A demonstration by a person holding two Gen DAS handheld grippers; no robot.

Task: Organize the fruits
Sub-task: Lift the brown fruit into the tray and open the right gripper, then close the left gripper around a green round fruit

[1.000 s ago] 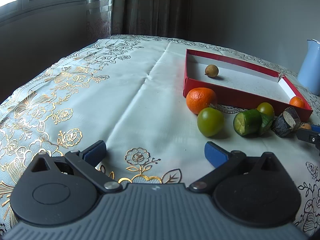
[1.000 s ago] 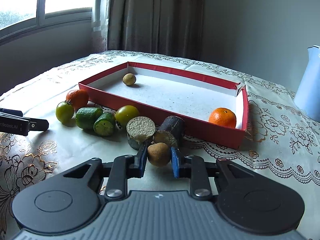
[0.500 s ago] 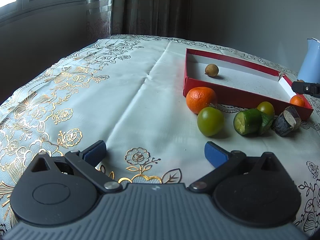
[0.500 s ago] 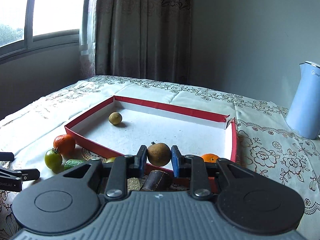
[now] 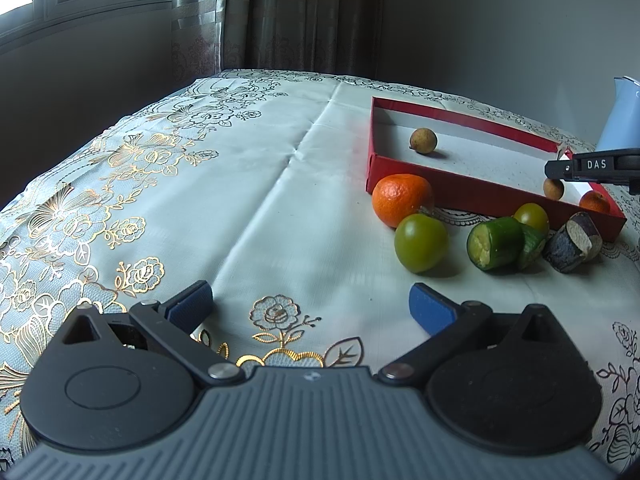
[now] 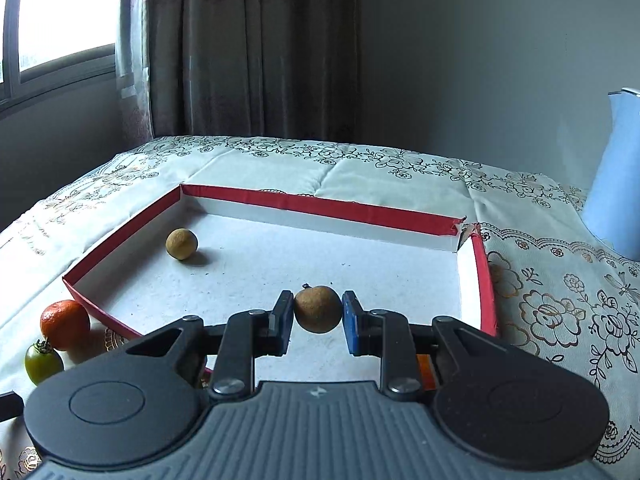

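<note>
While the left gripper [image 5: 308,308] waits wide open and empty over the tablecloth [image 5: 248,200], the right gripper [image 6: 316,316] pinches a brown fruit [image 6: 317,309] above the red box [image 6: 320,205], ready to drop it, with another [image 6: 181,243] at ten o'clock.

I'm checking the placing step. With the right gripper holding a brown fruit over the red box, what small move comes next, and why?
Probably lower a little, then open. The right gripper is shut on the brown fruit, which hangs above the white floor of the red box, inside its walls and apart from the brown fruit already there. Released lower, it should roll less.
</note>
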